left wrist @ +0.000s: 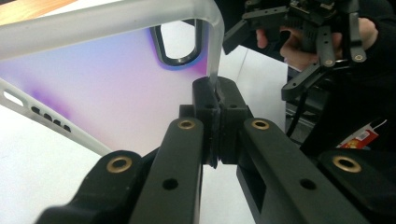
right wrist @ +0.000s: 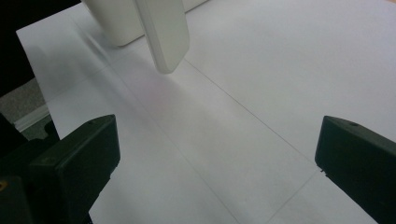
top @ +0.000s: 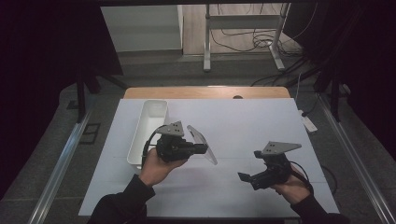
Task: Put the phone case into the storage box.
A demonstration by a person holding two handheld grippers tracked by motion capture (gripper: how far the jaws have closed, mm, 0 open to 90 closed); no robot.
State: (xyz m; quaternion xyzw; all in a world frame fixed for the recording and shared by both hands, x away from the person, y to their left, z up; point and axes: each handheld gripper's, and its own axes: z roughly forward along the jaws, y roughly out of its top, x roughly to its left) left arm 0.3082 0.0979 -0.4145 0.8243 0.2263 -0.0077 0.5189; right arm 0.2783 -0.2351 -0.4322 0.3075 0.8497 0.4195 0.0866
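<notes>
Near the person, above the white table (top: 261, 121), a translucent phone case (top: 203, 144) is pinched by its edge in the closed left gripper (top: 201, 149). Farther right, the right gripper (top: 243, 177) is held wide and empty. Probably the case should be kept steady while the opposite edge is approached squarely; beyond, a white bin (top: 148, 126) is seen.

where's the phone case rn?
The clear phone case is in the high view, left of centre, pinched by its edge in the left gripper, off the table, just right of the white bin.
</notes>
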